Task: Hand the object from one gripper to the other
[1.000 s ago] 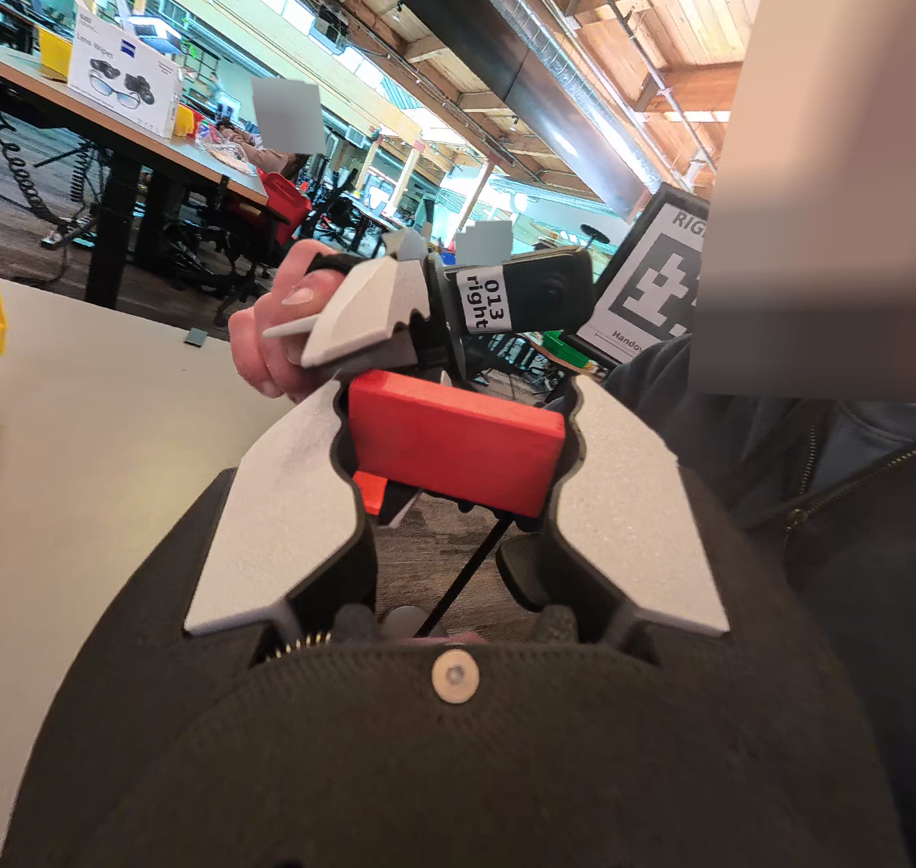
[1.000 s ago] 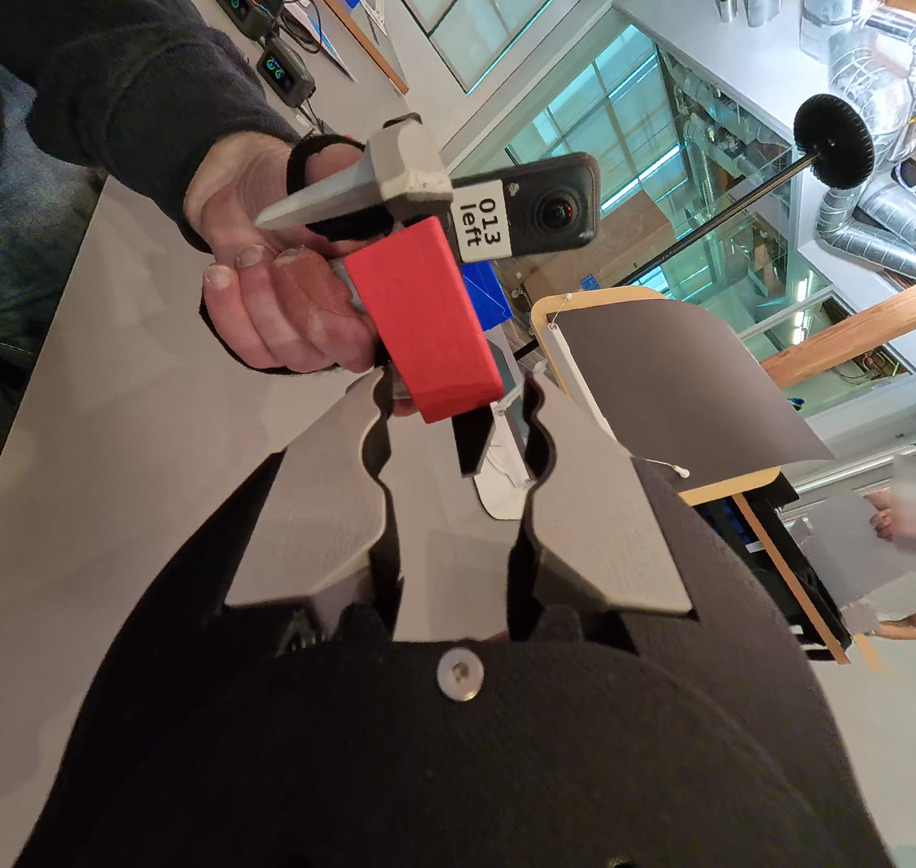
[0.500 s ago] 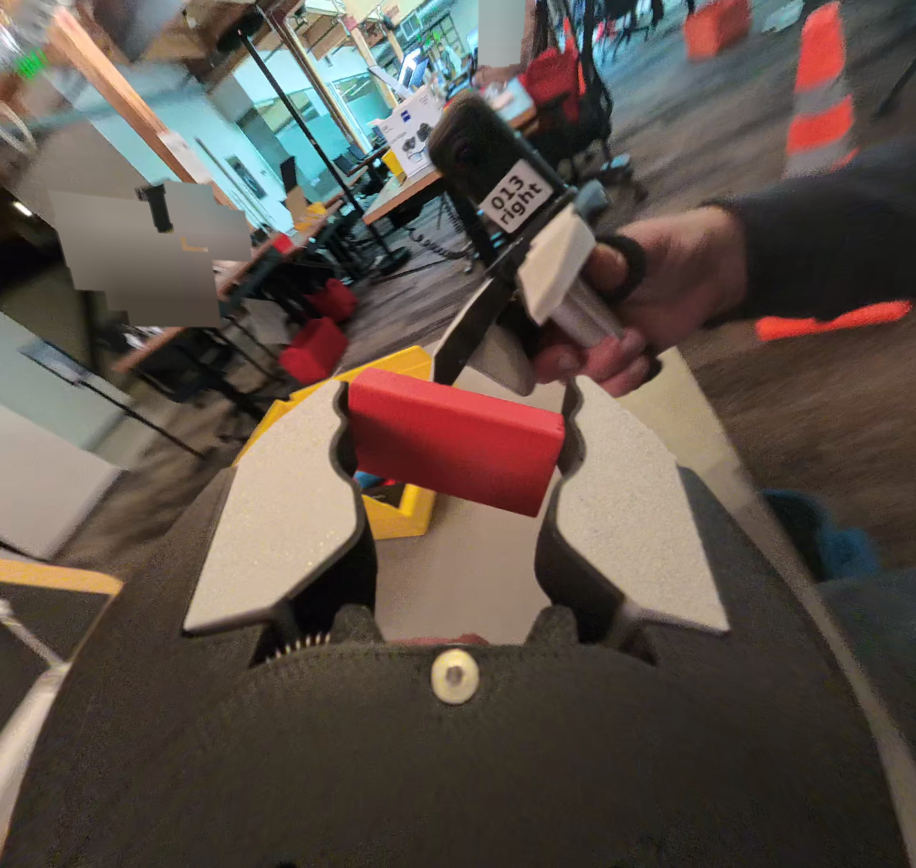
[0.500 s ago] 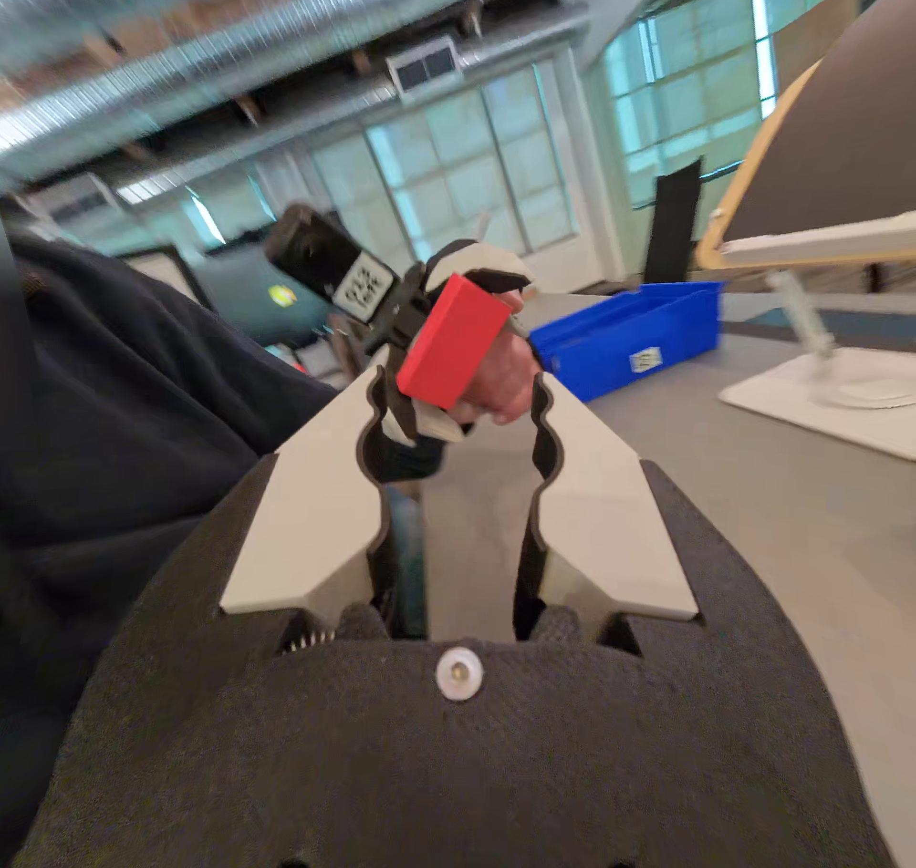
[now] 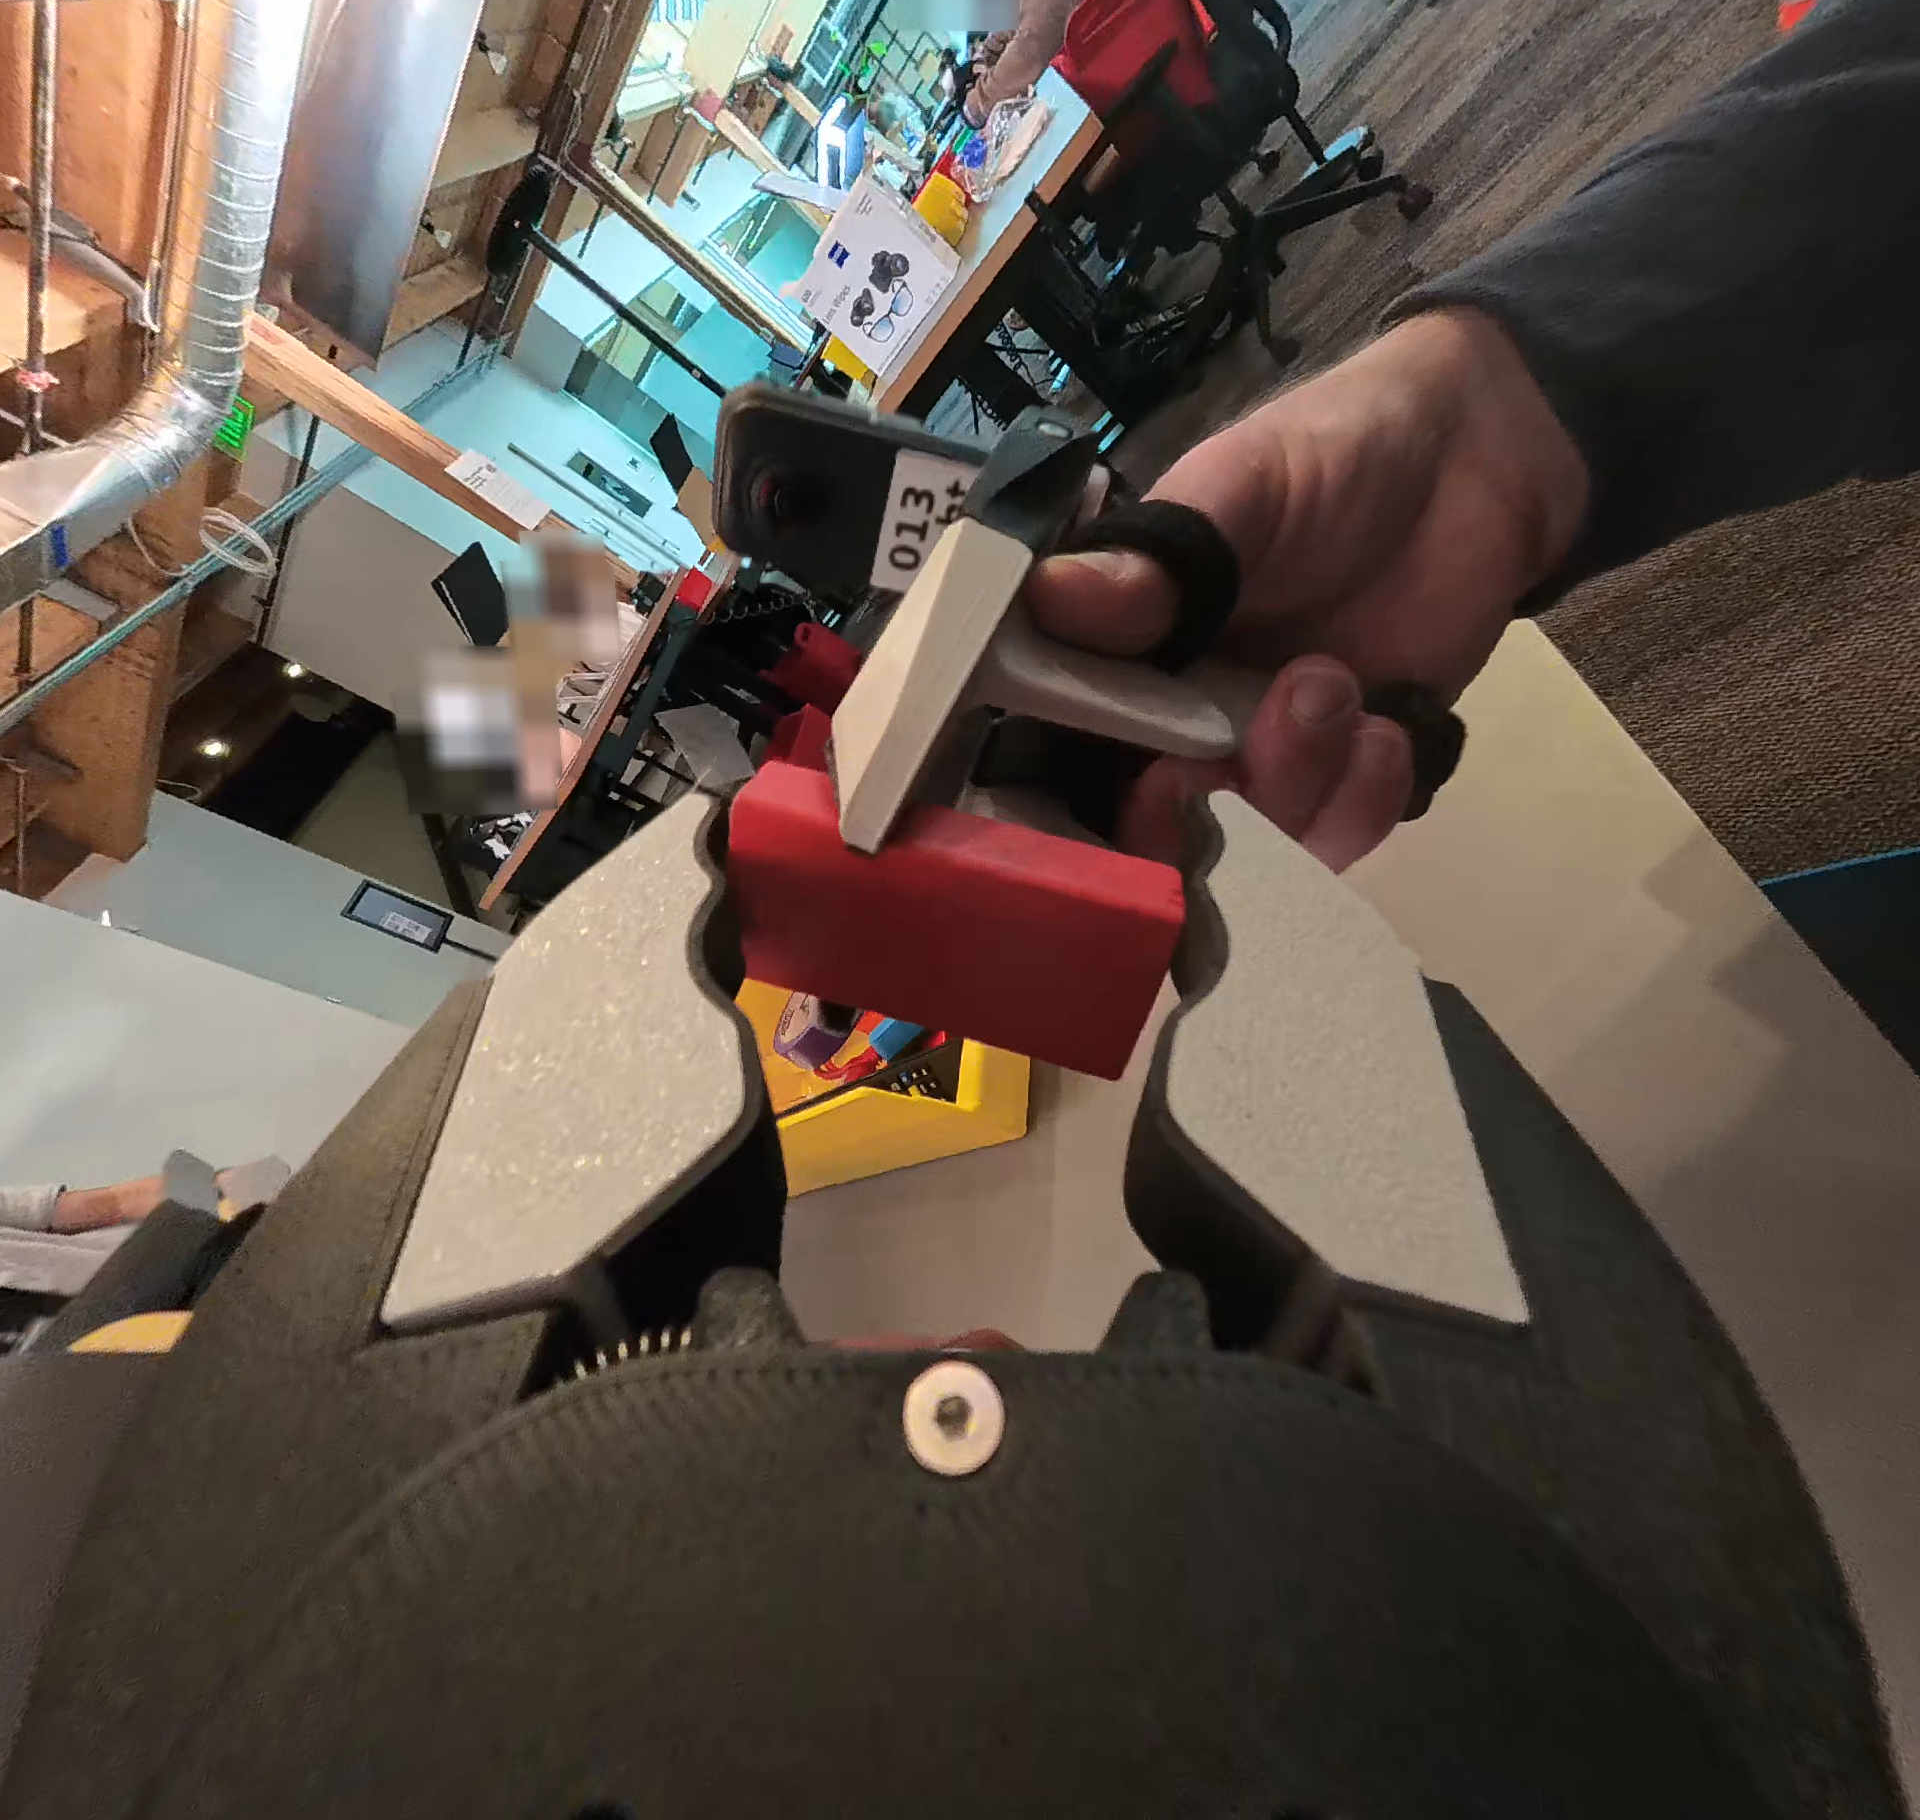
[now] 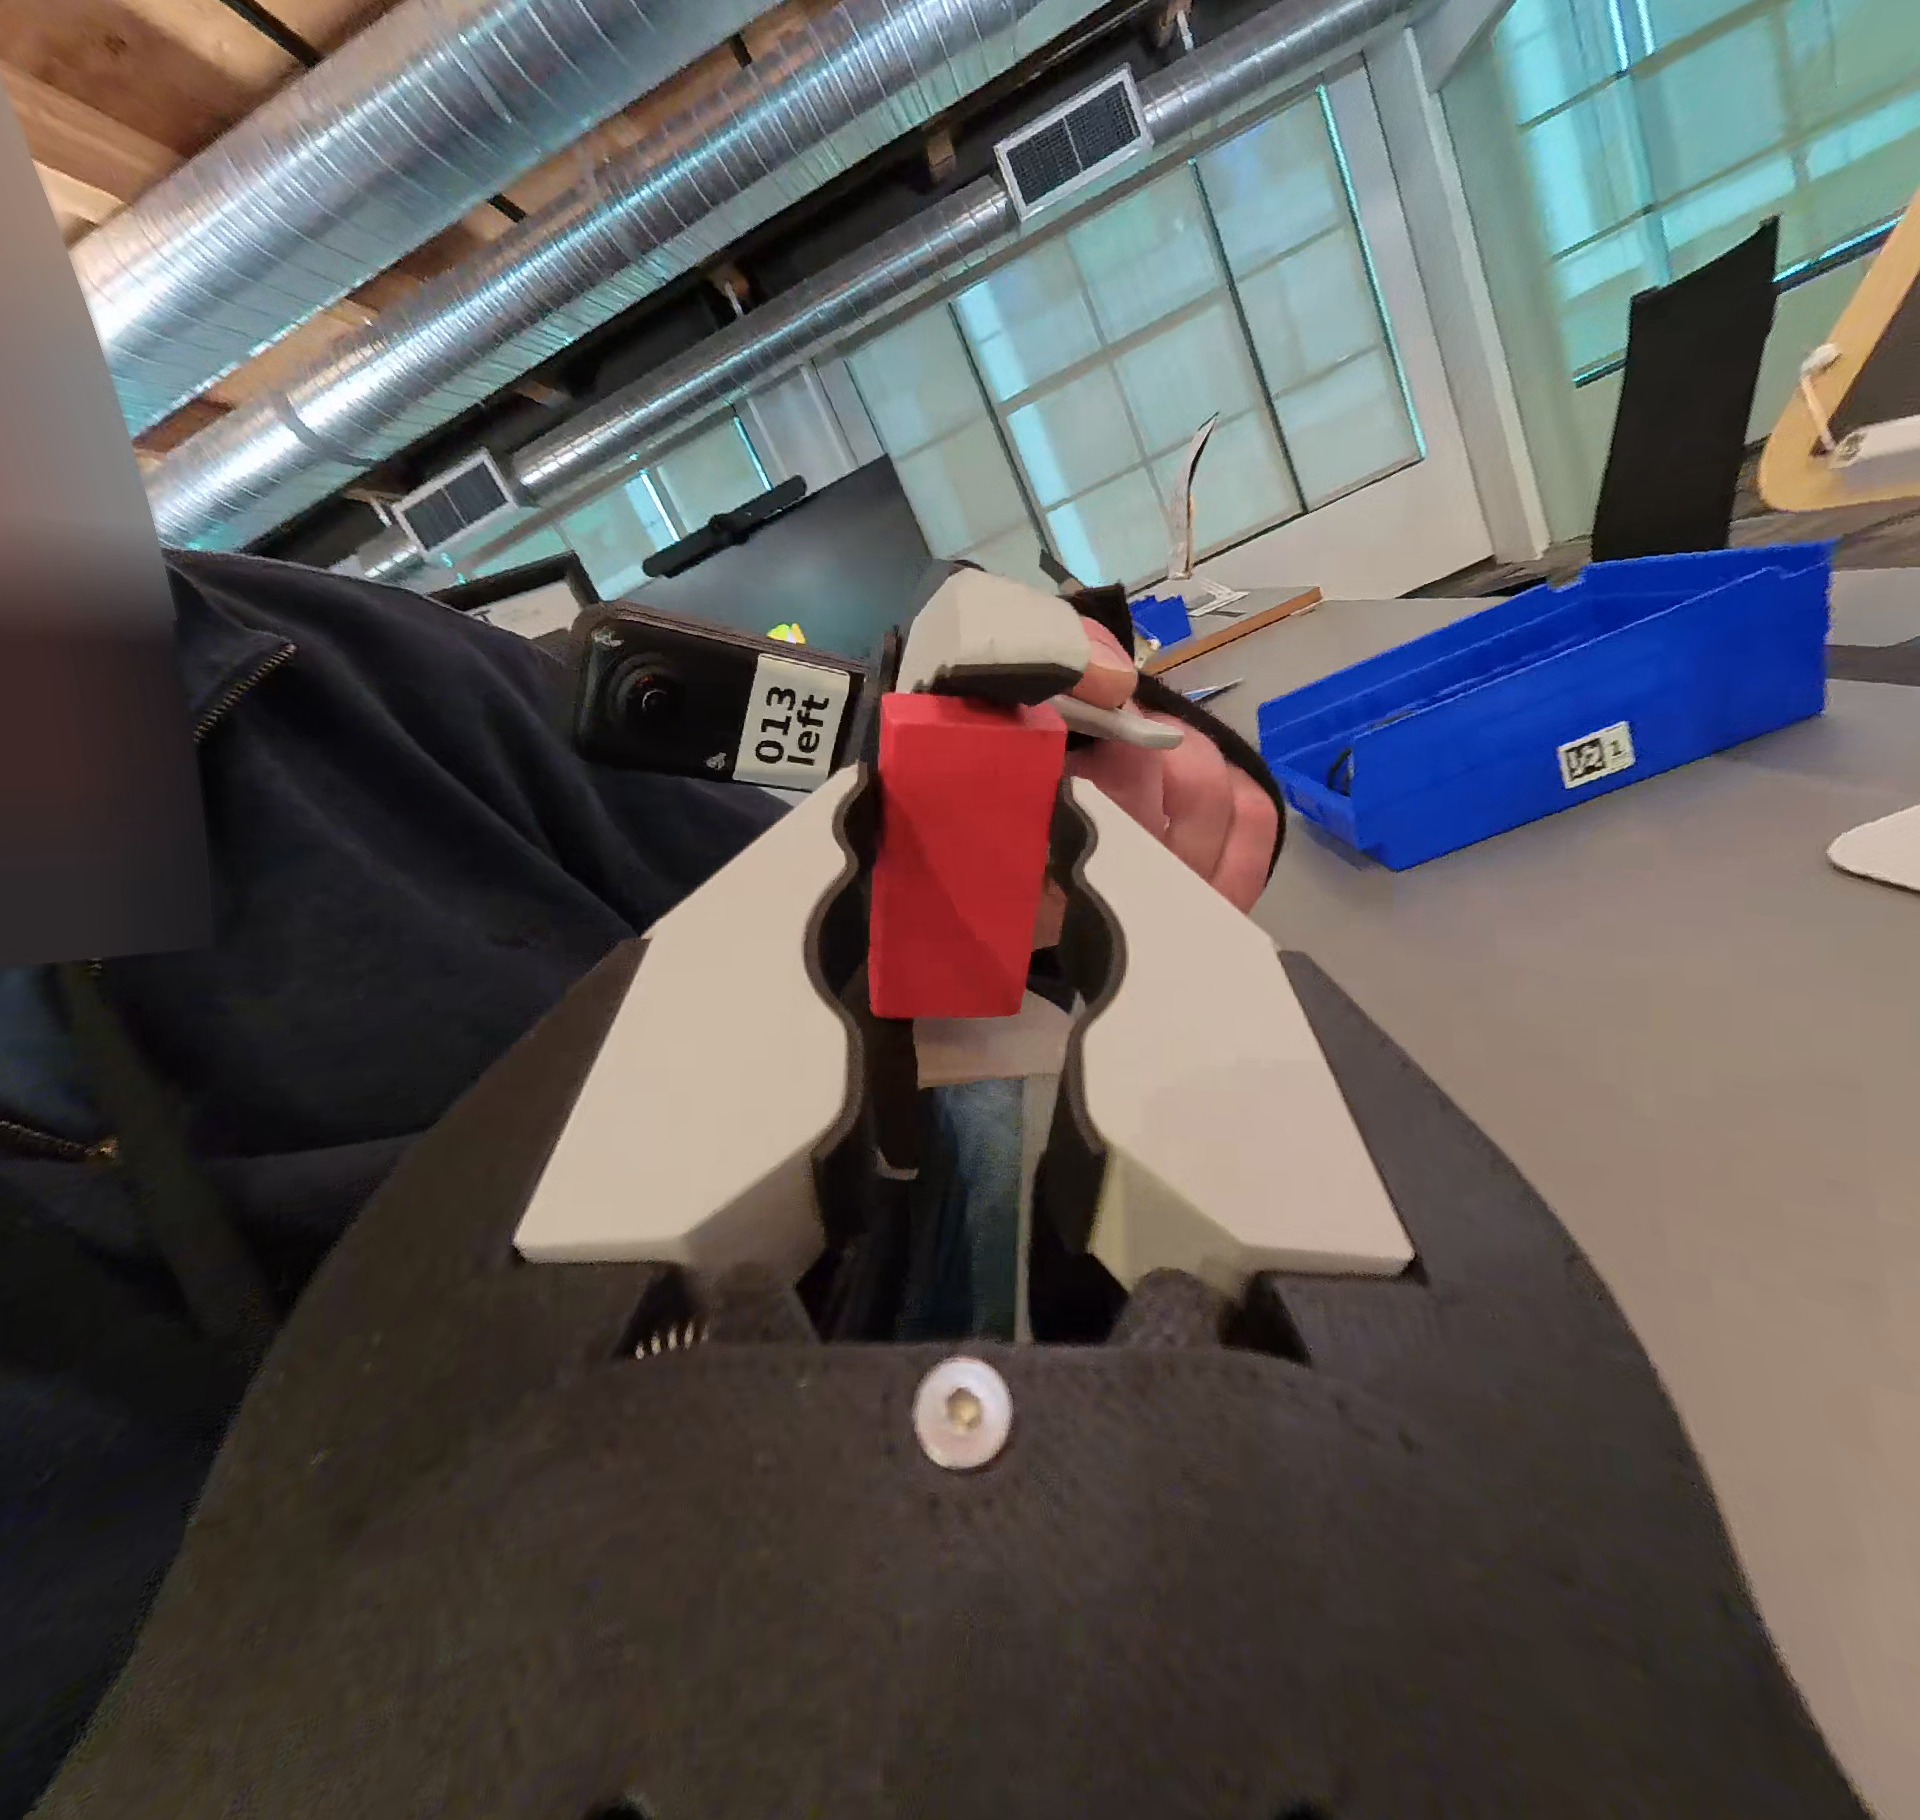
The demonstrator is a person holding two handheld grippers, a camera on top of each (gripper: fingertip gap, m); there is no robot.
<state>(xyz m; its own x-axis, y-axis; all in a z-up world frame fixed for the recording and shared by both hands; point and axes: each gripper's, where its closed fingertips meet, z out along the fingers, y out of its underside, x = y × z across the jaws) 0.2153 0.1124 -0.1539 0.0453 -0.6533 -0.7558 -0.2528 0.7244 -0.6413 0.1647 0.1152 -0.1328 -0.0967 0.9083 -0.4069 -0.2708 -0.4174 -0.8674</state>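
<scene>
- Both views show the handover at its midpoint, above the worktop (image 6: 1558,991).
- The left gripper (image 5: 961,835) is clamped on the red block (image 5: 935,949), one finger pressing each short end.
- What has changed: half a second ago the right gripper (image 6: 966,794) stood wide, with the block just short of its tips. Now its fingers have narrowed and the block sits between them, touching both.
- I judge the right tongs closed on the block too, so for this instant both grippers hold it.
- That means the receiving grip looks made. I think the left tongs can let go next.
- In the left view, one right finger (image 5: 914,690) lies flat on the block's top face. Its partner is hidden behind the block.
- From the right view I see only one left finger, above the block. The other is hidden behind it.
- How firmly the right fingers press is hard to tell, since they catch the block only near their tips.
- A yellow bin (image 5: 914,1116) shows below the block, mostly covered by it.
- A blue bin (image 6: 1558,710) rests toward the worktop's far edge.
</scene>
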